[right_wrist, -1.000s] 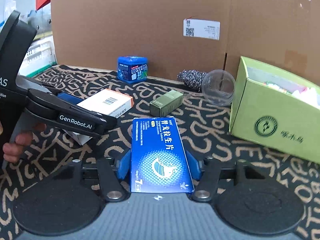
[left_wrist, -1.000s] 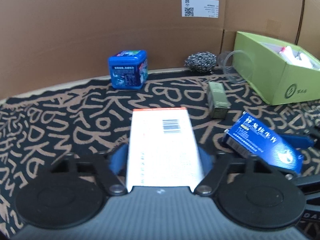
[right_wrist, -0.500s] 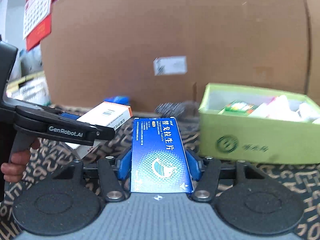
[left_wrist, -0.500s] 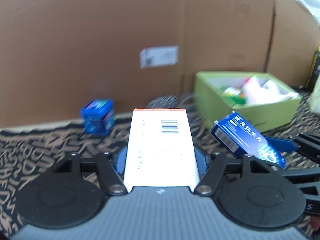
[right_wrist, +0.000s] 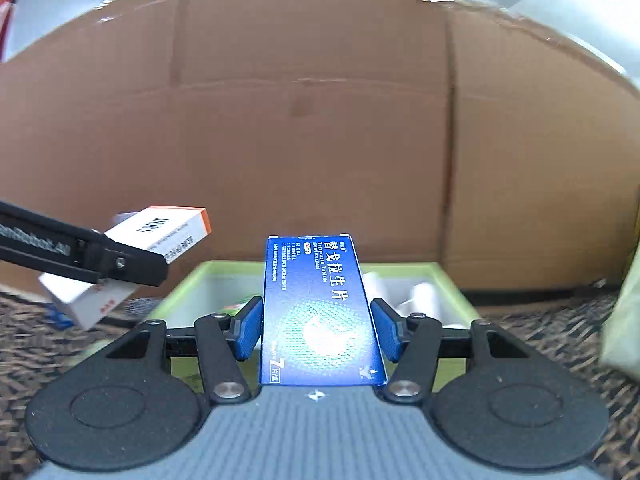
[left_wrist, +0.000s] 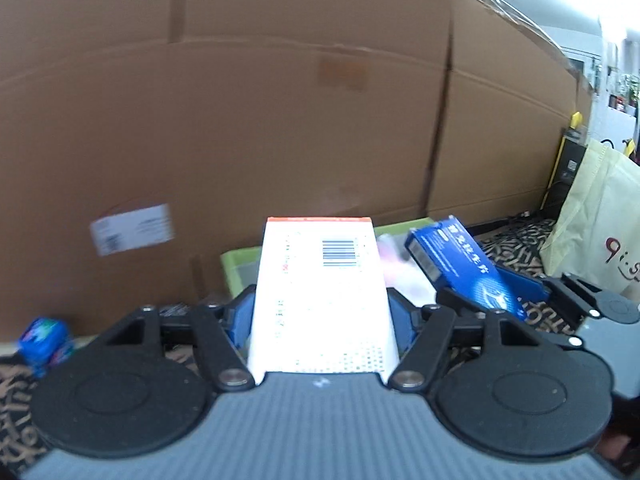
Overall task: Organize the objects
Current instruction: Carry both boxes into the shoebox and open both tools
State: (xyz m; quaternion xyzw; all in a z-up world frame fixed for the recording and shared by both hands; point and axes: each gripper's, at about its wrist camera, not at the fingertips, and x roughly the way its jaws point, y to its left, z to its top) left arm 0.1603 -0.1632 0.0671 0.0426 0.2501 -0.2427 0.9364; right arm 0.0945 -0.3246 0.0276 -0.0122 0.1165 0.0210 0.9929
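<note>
A white box with an orange end and a barcode [left_wrist: 324, 300] sits clamped between the blue pads of the left gripper [left_wrist: 322, 316], held up in the air with its far end pointing toward the green open-topped box [left_wrist: 240, 268] behind it. Just to its right, a blue medicine box with white lettering [right_wrist: 318, 312] is clenched the same way in the right gripper [right_wrist: 316, 330] — its long sides pressed by the blue pads, its printed face up. In the right wrist view this blue box hangs directly in front of the green box [right_wrist: 188, 284], whose inside holds white items, blurred and hard to name. The two held boxes are near each other but apart, the white one to the left and tilted in that view [right_wrist: 132, 256]. The green box rests on a surface covered by a dark cloth with tan letter-like patterns [right_wrist: 560, 328]. A tall brown cardboard wall [left_wrist: 280, 120] stands behind everything, bearing a white label [left_wrist: 132, 229]. Far left on the cloth sits a small blue cube-shaped tub [left_wrist: 44, 340] — blurred. At the right edge stands a pale yellow bag [left_wrist: 600, 224].
</note>
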